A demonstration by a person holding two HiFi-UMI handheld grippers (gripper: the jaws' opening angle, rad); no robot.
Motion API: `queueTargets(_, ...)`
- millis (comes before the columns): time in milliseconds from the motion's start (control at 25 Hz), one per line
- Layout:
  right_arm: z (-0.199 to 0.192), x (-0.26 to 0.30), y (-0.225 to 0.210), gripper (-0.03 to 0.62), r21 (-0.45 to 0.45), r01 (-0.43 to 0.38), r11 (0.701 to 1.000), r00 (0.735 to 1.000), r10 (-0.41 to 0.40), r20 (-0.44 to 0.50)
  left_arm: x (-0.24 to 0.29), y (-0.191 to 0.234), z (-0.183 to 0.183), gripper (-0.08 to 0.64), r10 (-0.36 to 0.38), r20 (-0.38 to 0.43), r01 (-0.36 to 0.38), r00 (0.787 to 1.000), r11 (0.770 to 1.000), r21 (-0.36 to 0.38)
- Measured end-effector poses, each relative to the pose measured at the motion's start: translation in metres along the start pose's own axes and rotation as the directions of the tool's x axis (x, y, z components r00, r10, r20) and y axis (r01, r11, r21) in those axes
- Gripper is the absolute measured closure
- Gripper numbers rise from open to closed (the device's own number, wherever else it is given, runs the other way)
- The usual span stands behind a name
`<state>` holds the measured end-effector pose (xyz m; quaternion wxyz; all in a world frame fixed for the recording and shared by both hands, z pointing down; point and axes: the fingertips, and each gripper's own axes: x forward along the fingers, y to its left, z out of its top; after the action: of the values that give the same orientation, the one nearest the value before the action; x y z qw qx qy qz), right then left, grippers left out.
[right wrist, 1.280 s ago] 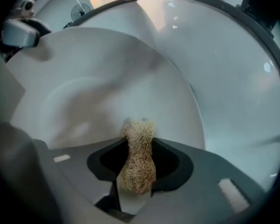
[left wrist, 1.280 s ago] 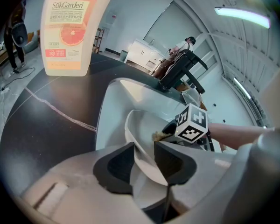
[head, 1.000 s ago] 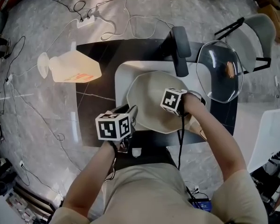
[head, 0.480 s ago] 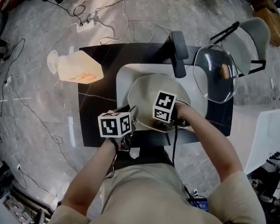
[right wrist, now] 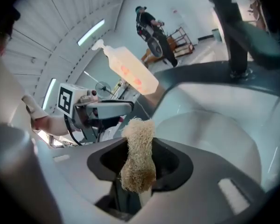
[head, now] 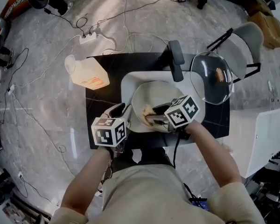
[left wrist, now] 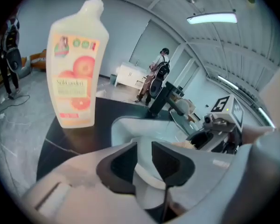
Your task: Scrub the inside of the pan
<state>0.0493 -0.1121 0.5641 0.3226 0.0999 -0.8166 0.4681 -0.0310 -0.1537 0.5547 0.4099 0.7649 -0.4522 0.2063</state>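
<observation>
The white pan (head: 165, 94) sits on a black table (head: 102, 101), its black handle (head: 176, 64) pointing away from me. My right gripper (head: 151, 118) reaches over the pan's near left part and is shut on a tan loofah sponge (right wrist: 139, 148), which sticks up between its jaws (right wrist: 139, 164). My left gripper (head: 121, 110) is at the pan's near left rim. In the left gripper view its jaws (left wrist: 144, 150) are closing, with a narrow gap and the white rim (left wrist: 130, 127) showing between them.
A soap bottle (head: 89, 73) with an orange label lies on the table's far left corner. A glass lid (head: 211, 78) rests to the right of the pan. A grey chair (head: 245, 43) stands beyond it. Cables and a power strip (head: 88, 37) lie on the floor.
My right gripper has swung from the pan's middle to its near left side, and the sponge now shows. My left gripper has drawn back slightly towards me at the rim.
</observation>
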Motion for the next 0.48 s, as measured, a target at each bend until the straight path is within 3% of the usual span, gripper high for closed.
queueTargets(80,0.022,-0.016,0.016,0.433,-0.020,0.029,0.999,0.992,-0.027,0.125,-0.015,0.002,0.018,0.453,0.008,0.052,-0.010,0.999,1.000,0.022)
queueTargets(200,0.053,-0.042,0.042,0.433,-0.054,0.091,0.994,0.953,-0.071,0.295,-0.041,-0.004,0.047,0.453,0.001,0.120,-0.011,0.993,0.997,0.079)
queueTargets(320,0.082,-0.074,0.070,0.431,-0.106,0.186,0.977,0.885,-0.119,0.449,-0.068,-0.013,0.075,0.462,-0.005,0.199,-0.025,0.980,0.989,0.147)
queueTargets(480,0.117,-0.118,0.109,0.431,-0.128,0.287,0.949,0.767,-0.148,0.624,-0.103,-0.030,0.108,0.465,-0.035,0.280,-0.040,0.959,0.965,0.258)
